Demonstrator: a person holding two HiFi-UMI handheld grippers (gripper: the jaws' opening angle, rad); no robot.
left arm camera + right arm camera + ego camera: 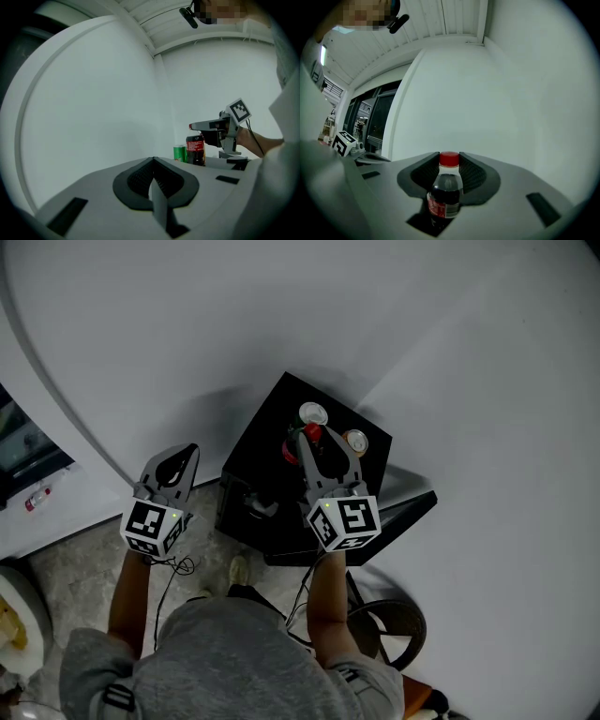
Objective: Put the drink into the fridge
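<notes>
right hand-held gripper (449, 163): pinching bottle (446, 199) neck | label (435, 206): red, print unreadable | left hand-held gripper (153, 177): pressed together

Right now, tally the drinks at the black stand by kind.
Bottle: 1
Cans: 2
Total: 3
</notes>
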